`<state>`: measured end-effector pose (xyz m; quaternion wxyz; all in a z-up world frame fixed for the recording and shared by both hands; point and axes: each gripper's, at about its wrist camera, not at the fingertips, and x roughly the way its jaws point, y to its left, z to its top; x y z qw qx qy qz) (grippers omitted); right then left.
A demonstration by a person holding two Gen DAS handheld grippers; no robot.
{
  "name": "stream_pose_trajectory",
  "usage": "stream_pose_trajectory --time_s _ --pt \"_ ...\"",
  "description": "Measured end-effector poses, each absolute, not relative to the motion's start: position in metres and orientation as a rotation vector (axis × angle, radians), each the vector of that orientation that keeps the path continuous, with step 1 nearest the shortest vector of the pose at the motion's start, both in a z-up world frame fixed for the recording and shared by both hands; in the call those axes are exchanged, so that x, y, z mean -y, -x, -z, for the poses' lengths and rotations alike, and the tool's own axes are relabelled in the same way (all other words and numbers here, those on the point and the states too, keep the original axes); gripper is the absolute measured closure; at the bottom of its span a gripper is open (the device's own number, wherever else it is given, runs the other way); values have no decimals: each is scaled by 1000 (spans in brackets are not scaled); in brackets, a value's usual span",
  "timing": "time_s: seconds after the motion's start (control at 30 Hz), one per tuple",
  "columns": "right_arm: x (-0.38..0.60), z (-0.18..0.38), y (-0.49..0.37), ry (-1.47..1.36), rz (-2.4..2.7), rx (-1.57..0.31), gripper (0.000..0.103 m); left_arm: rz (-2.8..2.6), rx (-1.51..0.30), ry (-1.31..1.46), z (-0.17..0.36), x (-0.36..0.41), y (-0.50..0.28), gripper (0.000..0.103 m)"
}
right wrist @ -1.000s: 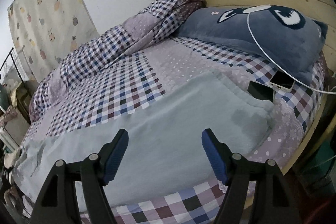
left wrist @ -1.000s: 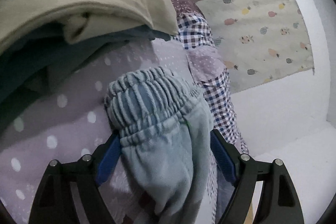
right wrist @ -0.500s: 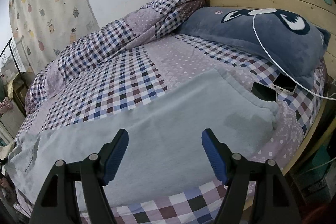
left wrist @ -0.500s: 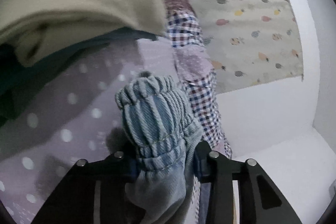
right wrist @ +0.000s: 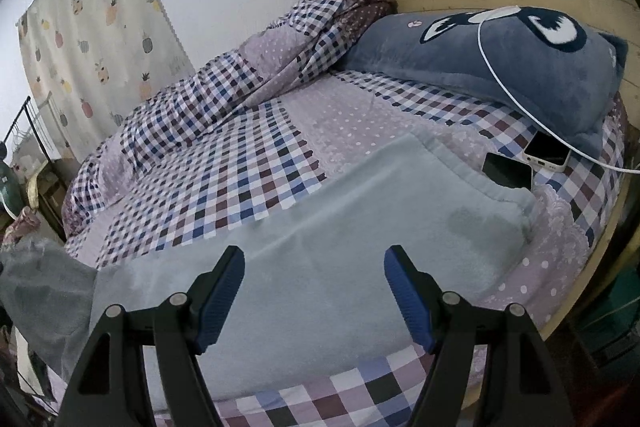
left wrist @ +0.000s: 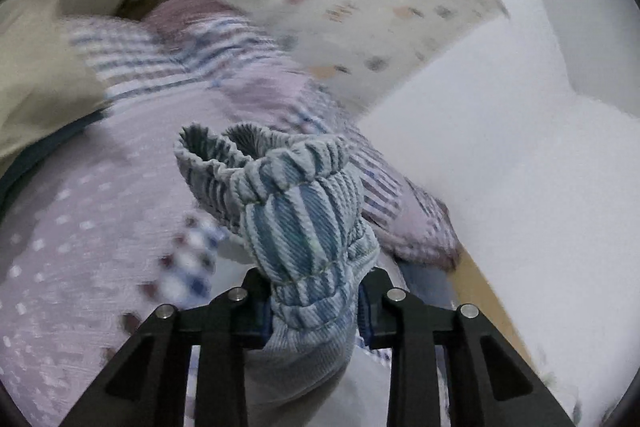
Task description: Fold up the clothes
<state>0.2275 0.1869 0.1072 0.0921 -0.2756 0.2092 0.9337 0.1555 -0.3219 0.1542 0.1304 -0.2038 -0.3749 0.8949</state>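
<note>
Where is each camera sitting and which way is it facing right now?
Left wrist: on the left hand-held gripper, looking along its fingers, shut on the garment's elastic waistband, over a blurred quilt.
Right wrist: on the right hand-held gripper, open, facing across the pale blue garment towards the grey pillow.
Shared: the quilt and the pineapple curtain.

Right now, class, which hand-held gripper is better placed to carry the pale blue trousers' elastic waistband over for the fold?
Left. The left hand-held gripper is shut on the gathered pale blue elastic waistband; the right hand-held gripper hangs open above the trouser leg.
</note>
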Motion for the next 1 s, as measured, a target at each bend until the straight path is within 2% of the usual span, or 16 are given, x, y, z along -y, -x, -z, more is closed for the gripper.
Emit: stream_pose_trajectory --time_s 0.2,0.4,0.57,0.73,0.8,0.83,0.87,0.93,1.0 --pt "-206 -107 -240 762 -2779 -762 27 -2567 715 646 -221 206 -151 72" --pt "-219 -108 -252 716 -2799 -834 27 -2486 445 763 -227 85 -151 73" --pt "-233 -106 -260 700 -2801 -914 27 -2420 267 941 -170 -16 -163 73" --pt "-238 -103 -261 739 -2813 -955 27 -2388 -80 1213 -69 -109 -173 69" --pt "-236 -103 -261 759 -2832 -928 27 -2407 -222 1196 -53 -123 -192 65" --pt "-236 -104 -262 765 -2839 -914 27 -2411 -269 1171 -51 -125 -200 58" --pt "-235 -104 -262 772 -2846 -901 27 -2386 -271 1163 -53 -125 -205 40" --pt "-235 -104 -262 782 -2853 -900 27 -2303 -193 1165 -60 -116 -210 24" --pt "-235 -104 -261 791 -2868 -916 27 -2246 -110 1156 -74 -99 -217 23"
